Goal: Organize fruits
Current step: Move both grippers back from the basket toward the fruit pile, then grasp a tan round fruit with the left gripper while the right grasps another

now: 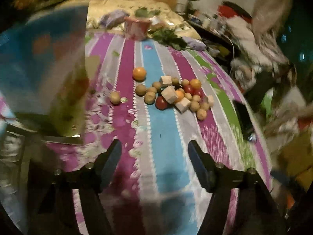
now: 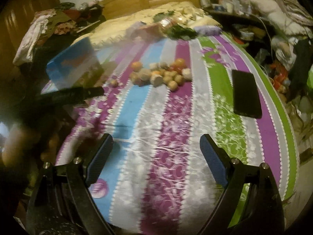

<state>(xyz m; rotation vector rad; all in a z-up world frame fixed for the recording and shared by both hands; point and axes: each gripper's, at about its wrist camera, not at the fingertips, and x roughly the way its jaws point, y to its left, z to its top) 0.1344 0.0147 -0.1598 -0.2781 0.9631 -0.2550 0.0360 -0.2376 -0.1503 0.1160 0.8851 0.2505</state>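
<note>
A pile of fruit (image 1: pixel 176 94) lies on the striped bedspread: small tan round fruits, red ones, oranges, mixed with pale wooden blocks (image 1: pixel 169 94). One orange (image 1: pixel 139 73) and one tan fruit (image 1: pixel 114 97) lie apart to the left. The same pile (image 2: pixel 162 73) shows far ahead in the right wrist view. A blue box (image 1: pixel 43 62) stands close on the left; it also shows in the right wrist view (image 2: pixel 73 64). My left gripper (image 1: pixel 154 146) is open and empty, short of the pile. My right gripper (image 2: pixel 156 141) is open and empty, further back.
A black phone (image 2: pixel 246 94) lies on the green stripe near the bed's right edge. A red pot (image 1: pixel 137 28) and leafy greens (image 1: pixel 169 38) sit beyond the pile. The left gripper's finger (image 2: pixel 72 96) crosses the right wrist view. Clutter fills the right side.
</note>
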